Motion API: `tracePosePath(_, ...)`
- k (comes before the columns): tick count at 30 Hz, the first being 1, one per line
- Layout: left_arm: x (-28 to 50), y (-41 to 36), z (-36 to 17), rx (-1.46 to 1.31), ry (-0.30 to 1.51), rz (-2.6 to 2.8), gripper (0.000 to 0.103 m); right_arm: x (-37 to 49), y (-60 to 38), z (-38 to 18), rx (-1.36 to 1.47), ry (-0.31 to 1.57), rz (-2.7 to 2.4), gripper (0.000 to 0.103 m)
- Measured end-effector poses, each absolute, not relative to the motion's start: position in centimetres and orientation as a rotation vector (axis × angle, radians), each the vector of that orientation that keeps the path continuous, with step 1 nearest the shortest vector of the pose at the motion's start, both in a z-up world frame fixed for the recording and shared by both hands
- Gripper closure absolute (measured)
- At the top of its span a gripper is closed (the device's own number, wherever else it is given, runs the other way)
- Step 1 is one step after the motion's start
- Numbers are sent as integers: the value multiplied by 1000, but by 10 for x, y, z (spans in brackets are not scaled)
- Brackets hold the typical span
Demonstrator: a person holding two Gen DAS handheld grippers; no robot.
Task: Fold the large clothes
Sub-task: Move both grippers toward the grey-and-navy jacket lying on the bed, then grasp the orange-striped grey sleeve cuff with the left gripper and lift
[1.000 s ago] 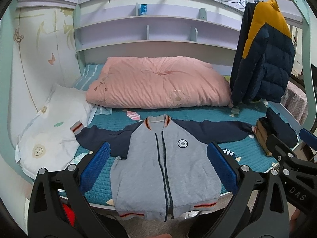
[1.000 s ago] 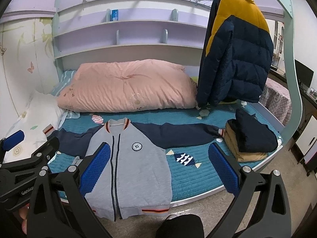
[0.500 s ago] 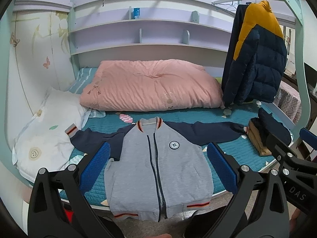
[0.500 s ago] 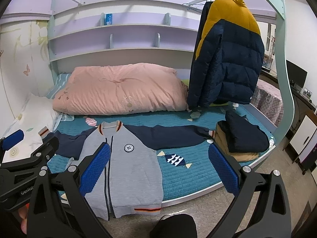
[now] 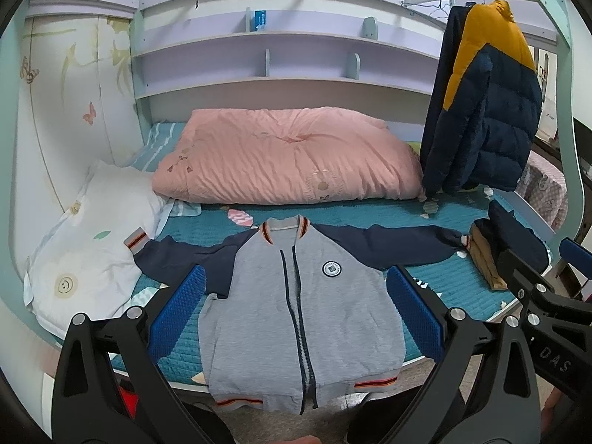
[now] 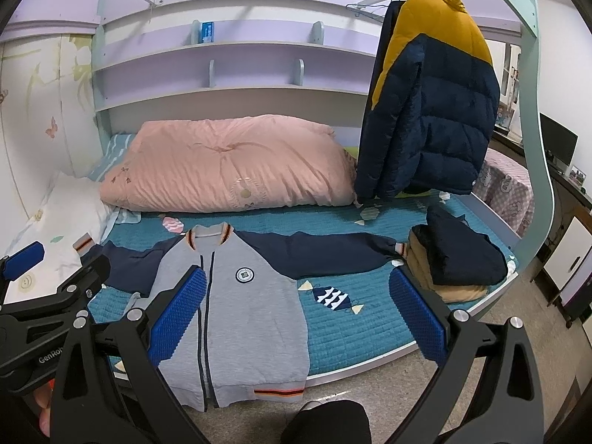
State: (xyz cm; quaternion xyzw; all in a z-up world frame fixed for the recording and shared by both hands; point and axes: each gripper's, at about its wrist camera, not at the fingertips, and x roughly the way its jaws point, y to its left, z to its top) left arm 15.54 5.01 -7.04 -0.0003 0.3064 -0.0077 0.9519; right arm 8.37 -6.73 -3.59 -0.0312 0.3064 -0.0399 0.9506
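A grey zip jacket with navy sleeves lies face up on the teal bed cover. Its sleeves are spread out to both sides and its striped hem hangs over the front edge. My left gripper is open and empty, held in front of the bed and facing the jacket's body. In the right wrist view the jacket sits to the left, with its right sleeve reaching toward a folded pile. My right gripper is also open and empty, short of the bed edge. Neither gripper touches the cloth.
A pink duvet fills the back of the bed and a white pillow lies at the left. A navy and yellow puffer coat hangs at the right above a folded navy and tan pile. Floor runs along the bed front.
Both views have shifted slightly sideways and back in front of the bed. The jacket lies as before and both grippers have stayed open.
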Motion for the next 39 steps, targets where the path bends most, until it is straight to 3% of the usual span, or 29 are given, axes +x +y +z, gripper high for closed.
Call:
tracePosePath(12, 222, 160, -136, -83, 661, 136, 5, 181, 4, -113, -94, 756, 42, 7)
tracePosePath(28, 361, 426, -300, -397, 887, 337, 5, 320, 115, -262, -156, 925, 144, 7)
tracePosePath(39, 425, 506, -341, -460, 925, 447, 5, 376, 165, -333, -196, 1000, 194, 7)
